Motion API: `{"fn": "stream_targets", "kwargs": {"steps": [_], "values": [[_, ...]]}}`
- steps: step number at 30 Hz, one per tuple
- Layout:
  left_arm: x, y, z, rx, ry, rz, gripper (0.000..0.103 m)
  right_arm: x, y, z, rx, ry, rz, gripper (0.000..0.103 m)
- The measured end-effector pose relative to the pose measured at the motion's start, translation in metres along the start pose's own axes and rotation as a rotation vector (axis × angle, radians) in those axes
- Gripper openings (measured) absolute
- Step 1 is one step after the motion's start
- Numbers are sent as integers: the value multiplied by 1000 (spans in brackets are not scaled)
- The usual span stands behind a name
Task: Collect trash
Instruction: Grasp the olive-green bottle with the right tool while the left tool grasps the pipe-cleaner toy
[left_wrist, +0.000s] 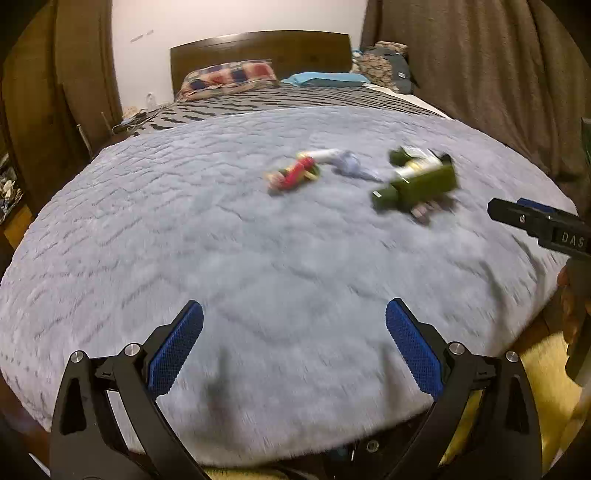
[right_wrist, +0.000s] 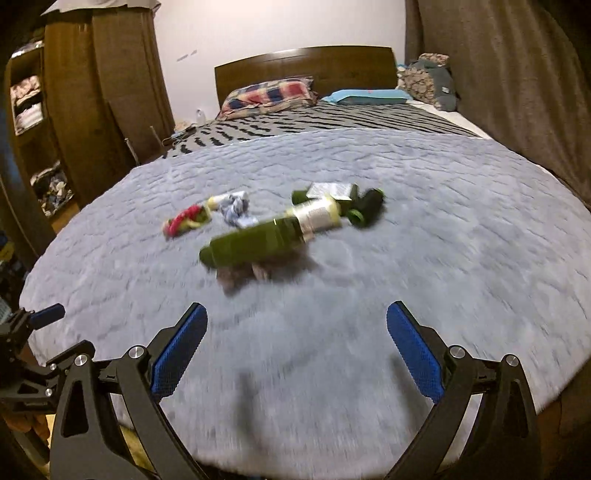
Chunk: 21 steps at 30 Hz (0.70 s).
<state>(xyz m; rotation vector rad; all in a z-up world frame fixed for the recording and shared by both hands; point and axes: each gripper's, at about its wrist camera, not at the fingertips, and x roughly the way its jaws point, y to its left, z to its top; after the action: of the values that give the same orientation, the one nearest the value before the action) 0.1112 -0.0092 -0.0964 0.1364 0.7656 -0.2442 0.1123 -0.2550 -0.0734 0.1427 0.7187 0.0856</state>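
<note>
Grey fuzzy blanket (right_wrist: 443, 229) on the bed carries bottles (right_wrist: 258, 240) and wrappers (right_wrist: 186, 219).

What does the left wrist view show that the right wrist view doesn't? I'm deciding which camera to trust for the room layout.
Only the left wrist view shows the right gripper entering from the side, with yellow bedding below the blanket's edge.

Only the right wrist view shows the wooden shelves stuffed with clothes, and the left gripper at its edge.

Both show the gray blanket, the green bottle, the red wrapper, the crumpled paper, the checked pillow and the headboard.
</note>
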Motion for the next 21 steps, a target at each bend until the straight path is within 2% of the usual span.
{"fn": "stream_targets", "kwargs": {"steps": [9,17,19,20,21], "values": [[51,30,44,-47,25,34,94,69,13,30,-78,85,19,98],[89,31,82,-43,27,-10,94,105,25,40,-91,158,138,97],[100,27,90,-27,32,-11,93,106,27,42,-85,156,168,84],[104,25,93,-20,34,-10,93,106,29,42,-81,159,196,73],[110,24,98,-13,35,-12,91,105,30,42,-83,160,200,69]]}}
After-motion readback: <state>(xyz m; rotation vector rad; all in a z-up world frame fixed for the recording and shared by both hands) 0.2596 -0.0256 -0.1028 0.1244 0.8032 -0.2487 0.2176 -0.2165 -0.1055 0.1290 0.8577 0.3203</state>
